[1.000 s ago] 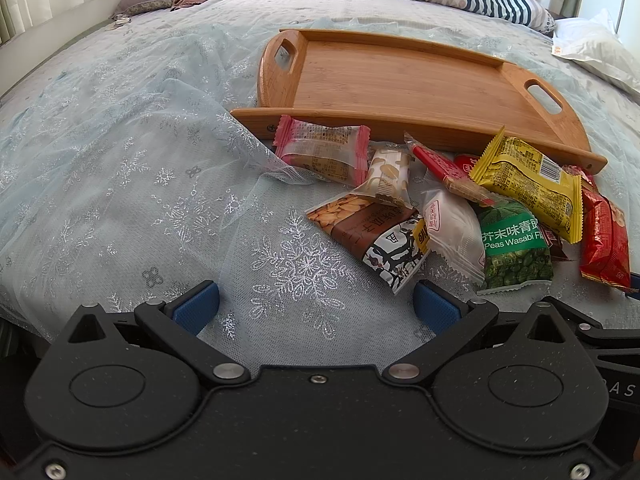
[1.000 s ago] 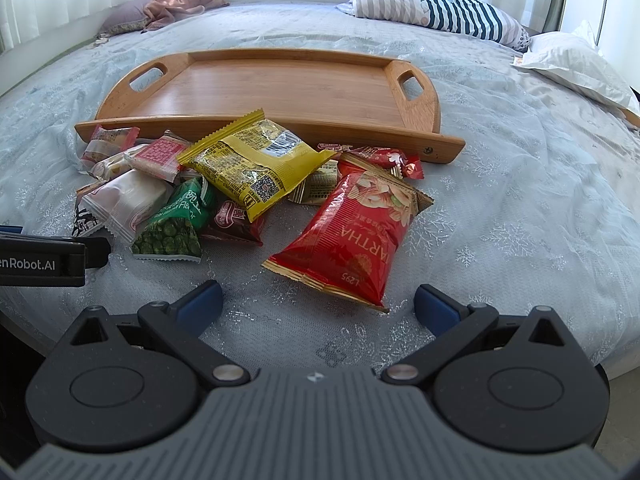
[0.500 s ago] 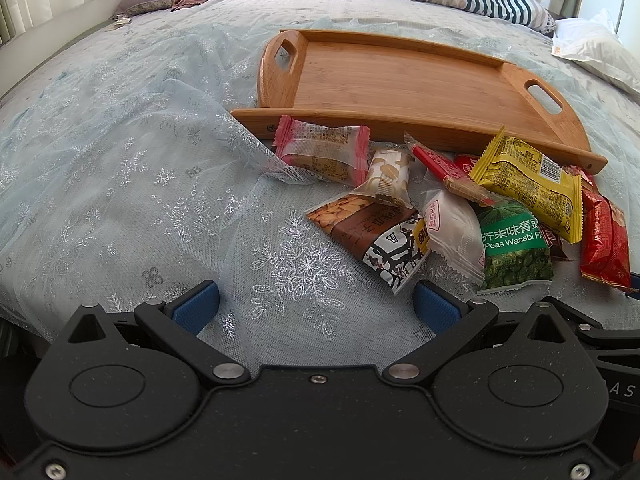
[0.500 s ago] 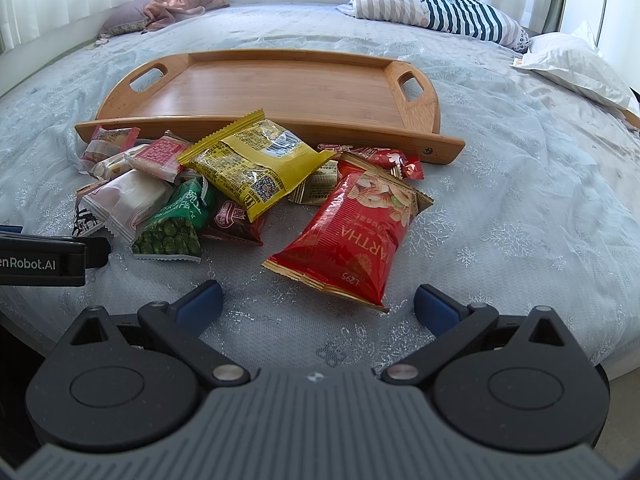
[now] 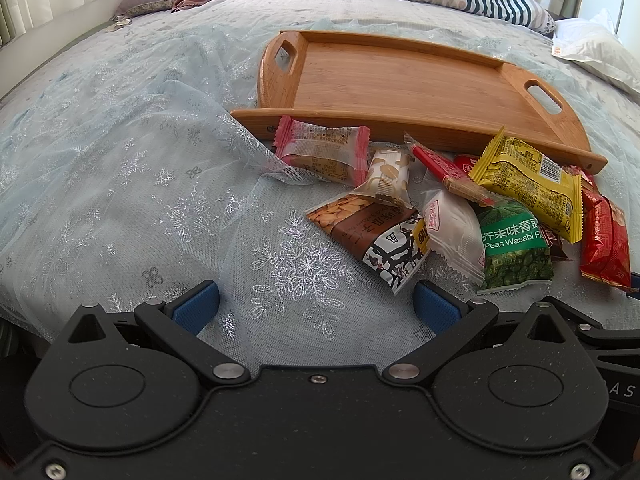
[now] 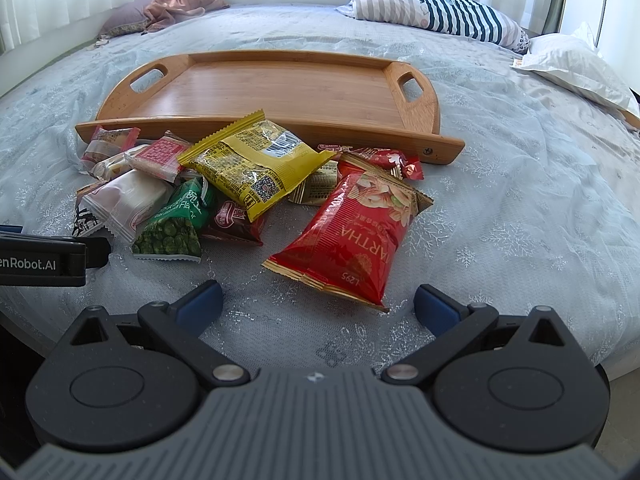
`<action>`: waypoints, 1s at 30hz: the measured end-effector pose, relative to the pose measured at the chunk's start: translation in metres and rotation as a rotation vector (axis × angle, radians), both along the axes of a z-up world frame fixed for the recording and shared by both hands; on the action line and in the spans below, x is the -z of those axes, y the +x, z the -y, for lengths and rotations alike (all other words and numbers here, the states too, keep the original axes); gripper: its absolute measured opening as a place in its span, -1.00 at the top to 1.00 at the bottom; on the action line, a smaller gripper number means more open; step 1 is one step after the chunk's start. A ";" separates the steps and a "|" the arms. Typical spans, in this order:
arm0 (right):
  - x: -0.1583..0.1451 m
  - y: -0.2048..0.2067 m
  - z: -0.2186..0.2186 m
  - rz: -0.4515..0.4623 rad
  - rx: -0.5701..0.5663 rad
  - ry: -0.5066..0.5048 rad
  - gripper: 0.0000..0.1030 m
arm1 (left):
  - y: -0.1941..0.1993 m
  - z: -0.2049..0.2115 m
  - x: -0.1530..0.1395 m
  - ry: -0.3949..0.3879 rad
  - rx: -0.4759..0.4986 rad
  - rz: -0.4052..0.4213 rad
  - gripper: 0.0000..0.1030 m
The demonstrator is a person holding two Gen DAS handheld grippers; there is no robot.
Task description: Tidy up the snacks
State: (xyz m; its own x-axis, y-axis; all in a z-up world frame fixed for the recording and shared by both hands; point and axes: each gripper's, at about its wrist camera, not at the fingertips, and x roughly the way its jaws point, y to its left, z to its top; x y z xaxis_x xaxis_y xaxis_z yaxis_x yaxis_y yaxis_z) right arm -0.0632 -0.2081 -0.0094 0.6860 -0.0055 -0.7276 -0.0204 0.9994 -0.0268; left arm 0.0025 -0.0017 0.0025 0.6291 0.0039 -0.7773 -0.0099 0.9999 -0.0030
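Observation:
A wooden tray (image 5: 400,76) (image 6: 280,88) with nothing in it lies on the bed. Several snack packets lie in a pile against its near rim: a pink-ended pastry (image 5: 322,148), a brown almond bag (image 5: 372,236), a white packet (image 5: 452,228), a green wasabi pea bag (image 5: 512,248) (image 6: 172,228), a yellow bag (image 5: 528,184) (image 6: 252,168) and a big red bag (image 6: 352,236) (image 5: 604,240). My left gripper (image 5: 316,306) is open and empty, just short of the almond bag. My right gripper (image 6: 318,306) is open and empty, just short of the red bag.
The bed has a pale blue lace cover (image 5: 120,184) that is bunched up left of the tray. A striped pillow (image 6: 436,16) and a white pillow (image 6: 576,64) lie at the back right, a pink cloth (image 6: 176,4) at the back left. The left gripper's body (image 6: 40,260) shows at the right view's left edge.

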 end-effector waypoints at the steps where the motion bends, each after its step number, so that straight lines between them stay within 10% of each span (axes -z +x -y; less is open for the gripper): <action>1: 0.000 0.000 0.000 0.000 0.000 0.000 -1.00 | 0.000 0.000 0.000 0.000 0.000 0.000 -1.00; 23: -0.004 -0.008 0.004 0.057 0.012 0.025 -1.00 | -0.004 -0.003 -0.004 -0.015 0.033 -0.012 -1.00; 30: -0.022 -0.021 0.025 0.170 0.053 0.098 -1.00 | -0.010 -0.016 -0.029 -0.181 0.065 0.001 -0.91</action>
State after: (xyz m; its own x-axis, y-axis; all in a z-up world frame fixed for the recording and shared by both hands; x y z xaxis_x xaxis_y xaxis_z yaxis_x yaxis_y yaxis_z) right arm -0.0844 -0.2336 0.0125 0.7998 0.0200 -0.6000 0.0290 0.9970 0.0719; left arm -0.0072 0.0144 0.0314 0.6244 -0.1765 -0.7609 0.0547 0.9816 -0.1828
